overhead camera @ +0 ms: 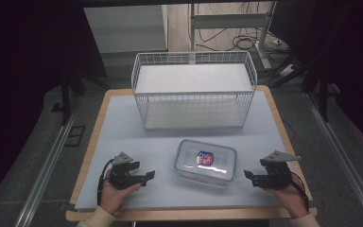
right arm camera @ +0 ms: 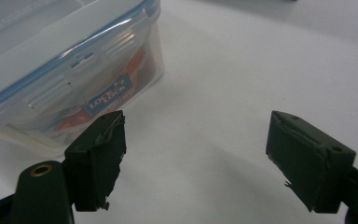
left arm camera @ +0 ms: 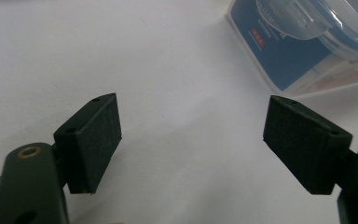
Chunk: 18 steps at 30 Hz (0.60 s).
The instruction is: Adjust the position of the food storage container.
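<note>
1. From the high view I have the left gripper (overhead camera: pixel 147 176) low on the near-left of the tabletop (overhead camera: pixel 123 127), held in the person's left hand (overhead camera: pixel 116 196); its jaws point toward the middle of the tabletop.
2. In the left gripper view its two black jaws stand wide apart with only the pale tabletop surface between them, so I read this gripper as open and empty.
3. The right gripper (overhead camera: pixel 247 176) sits at the near-right, held in the right hand (overhead camera: pixel 288 195), its jaws pointing inward toward the left one.
4. In the right gripper view its jaws are also spread wide, with bare tabletop between the pads: open, holding nothing.
5. The clear plastic food container (overhead camera: pixel 205 162) lies flat on the tabletop between the two grippers, its lid on, with a blue seal rim and a red-and-blue label visible through the top.
6. Neither gripper touches the container; each stands near one of its short ends, apart from it.
7. The left gripper view catches a corner of the container (left arm camera: pixel 303 42) at the upper right, beyond the jaws.
8. The right gripper view shows the container (right arm camera: pixel 70 74) at the upper left, just beyond its left jaw, with a lid clasp and brand label facing me.
9. A white wire basket (overhead camera: pixel 194 59) stands on the far half of the tabletop, behind the container and well apart from it.
</note>
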### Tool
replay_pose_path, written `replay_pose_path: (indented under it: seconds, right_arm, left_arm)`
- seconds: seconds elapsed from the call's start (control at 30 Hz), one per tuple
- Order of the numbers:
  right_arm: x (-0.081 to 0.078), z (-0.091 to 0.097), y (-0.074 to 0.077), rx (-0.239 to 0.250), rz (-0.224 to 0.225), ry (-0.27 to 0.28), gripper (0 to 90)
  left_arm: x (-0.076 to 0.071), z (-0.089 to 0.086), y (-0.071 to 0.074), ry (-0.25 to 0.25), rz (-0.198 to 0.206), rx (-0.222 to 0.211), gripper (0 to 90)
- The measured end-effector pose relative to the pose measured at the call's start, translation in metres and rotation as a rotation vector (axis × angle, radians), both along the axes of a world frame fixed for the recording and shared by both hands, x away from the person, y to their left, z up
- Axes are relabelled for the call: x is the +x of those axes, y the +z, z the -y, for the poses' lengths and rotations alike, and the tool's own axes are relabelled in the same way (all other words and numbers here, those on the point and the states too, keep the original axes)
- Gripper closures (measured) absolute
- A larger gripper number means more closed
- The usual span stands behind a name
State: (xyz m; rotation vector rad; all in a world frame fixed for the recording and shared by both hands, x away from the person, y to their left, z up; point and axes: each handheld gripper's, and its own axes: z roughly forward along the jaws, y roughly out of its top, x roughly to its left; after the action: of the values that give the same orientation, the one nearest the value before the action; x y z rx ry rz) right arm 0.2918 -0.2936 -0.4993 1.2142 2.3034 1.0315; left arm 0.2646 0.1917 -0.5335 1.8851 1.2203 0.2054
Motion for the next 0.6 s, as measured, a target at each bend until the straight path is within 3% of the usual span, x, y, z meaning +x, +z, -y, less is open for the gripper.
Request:
replay_pose_path:
  seconds: [0.27,0.6]
  right_arm:
    - [-0.004,-0.003,0.015,0.039,0.033,0.024,21.5]
    - [-0.009,-0.015,0.032,0.055,0.061,0.076,25.2]
  left_arm:
    - [0.0,0.002,0.0,-0.006,0.0,0.004,18.9]
    - [0.0,0.002,0.0,-0.002,-0.003,0.004,18.5]
